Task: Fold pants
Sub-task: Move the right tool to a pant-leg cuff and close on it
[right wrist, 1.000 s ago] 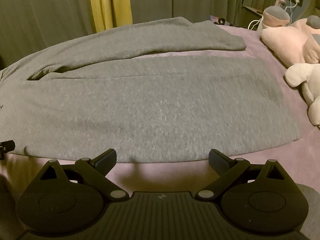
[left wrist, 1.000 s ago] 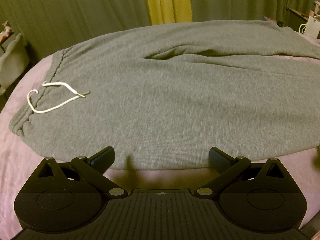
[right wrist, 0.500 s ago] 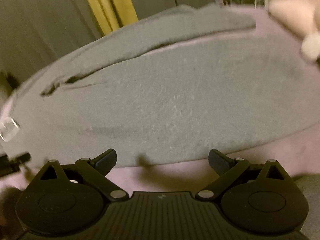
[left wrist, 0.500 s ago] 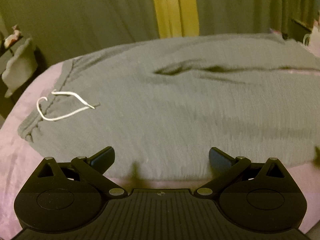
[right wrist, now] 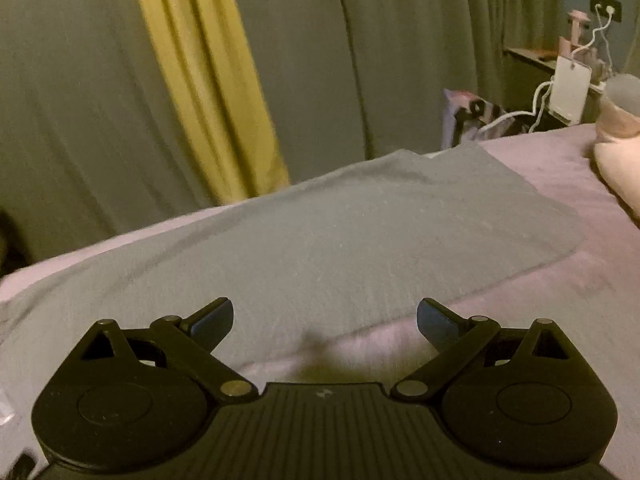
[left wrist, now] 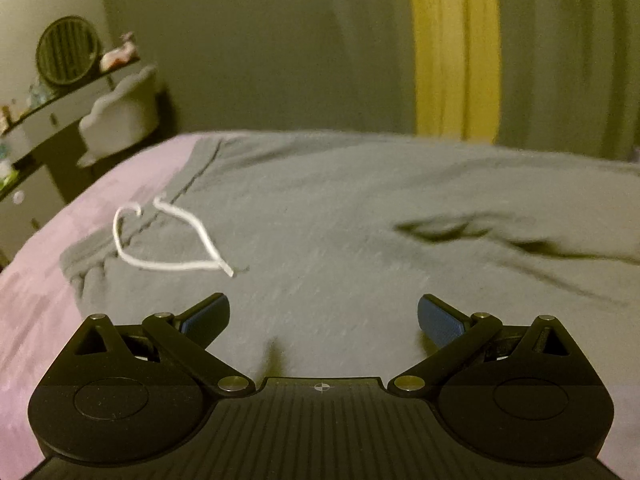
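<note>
— Green curtains hang behind the bed where the grey pants are spread flat (cord at the waistband).

— Nothing is gripped; left gripper and right gripper are held spread. The near edge probably must be pinched next.

Grey pants, white drawstring

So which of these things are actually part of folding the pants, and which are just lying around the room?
Part of the job:
- grey pants, spread flat on the purple bed
- white drawstring at the waistband
- left tool and right tool, both open, holding nothing

Just lying about:
- pink plush toy
- yellow curtain
- round fan on a shelf
- white cables
</note>
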`<state>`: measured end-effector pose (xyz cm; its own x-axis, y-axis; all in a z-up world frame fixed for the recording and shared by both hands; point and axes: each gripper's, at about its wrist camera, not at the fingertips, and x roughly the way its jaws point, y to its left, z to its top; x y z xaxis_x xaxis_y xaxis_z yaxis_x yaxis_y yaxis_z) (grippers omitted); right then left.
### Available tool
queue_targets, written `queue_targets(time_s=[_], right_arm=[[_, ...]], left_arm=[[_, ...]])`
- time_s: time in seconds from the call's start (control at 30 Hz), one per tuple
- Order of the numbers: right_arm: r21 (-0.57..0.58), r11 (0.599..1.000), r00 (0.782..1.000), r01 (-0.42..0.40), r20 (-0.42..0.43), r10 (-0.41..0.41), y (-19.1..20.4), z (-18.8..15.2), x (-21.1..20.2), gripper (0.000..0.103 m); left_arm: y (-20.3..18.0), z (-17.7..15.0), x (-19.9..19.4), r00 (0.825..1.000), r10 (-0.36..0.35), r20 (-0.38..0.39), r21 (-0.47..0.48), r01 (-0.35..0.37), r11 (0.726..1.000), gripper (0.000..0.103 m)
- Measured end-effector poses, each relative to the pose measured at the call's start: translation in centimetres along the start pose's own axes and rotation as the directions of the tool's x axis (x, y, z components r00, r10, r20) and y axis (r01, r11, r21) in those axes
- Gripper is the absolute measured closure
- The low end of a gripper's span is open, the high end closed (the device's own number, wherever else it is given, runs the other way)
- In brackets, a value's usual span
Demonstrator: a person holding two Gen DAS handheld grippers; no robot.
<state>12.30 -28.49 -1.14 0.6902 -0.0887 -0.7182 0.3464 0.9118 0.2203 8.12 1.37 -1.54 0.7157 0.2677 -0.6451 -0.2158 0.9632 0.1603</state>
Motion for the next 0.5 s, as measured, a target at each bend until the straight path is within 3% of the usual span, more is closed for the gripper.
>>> queue_targets(time_s=[0.1,0.17,0.3,0.4,0.43,0.5], right_arm=[[0.048,0.998,0.999,0.039,-0.003,-0.039,1.0,3.3,4.9,0.028],[0.139,0.989,0.999,0.054,-0.011,-0.053,1.0,5.4,7.8,0.049],[0.332,0.942,0.998,0.052,0.001,-0.056,-0.1,8.2,12.7,0.049],[0.383,0.919,0.993,0.098,0.024,-0.116,-0.3,9.7,15.4,0.04],[0.396,0.912,0.992,0.112,0.013,-0.127,-0.2,10.3,16.6,0.031],[0.412,0.9,0.989,0.143,-0.016,-0.15,-0.5,10.5,18.2,0.028]], left_arm=[[0.7,-0.1,1.5,1.0,-0.005,-0.028,-0.062,0.004,0.998,0.0],[0.8,-0.2,2.4,0.998,0.012,-0.056,-0.076,-0.017,0.997,0.0],[0.3,-0.5,3.0,0.997,0.031,-0.066,-0.06,-0.035,0.998,0.0],[-0.4,-0.8,3.4,0.997,0.018,-0.073,-0.031,-0.02,0.999,0.0],[-0.5,-0.8,3.5,0.997,0.019,-0.077,-0.027,-0.021,0.999,0.0],[-0.6,-0.9,3.9,0.996,0.015,-0.085,-0.027,-0.018,0.999,0.0]])
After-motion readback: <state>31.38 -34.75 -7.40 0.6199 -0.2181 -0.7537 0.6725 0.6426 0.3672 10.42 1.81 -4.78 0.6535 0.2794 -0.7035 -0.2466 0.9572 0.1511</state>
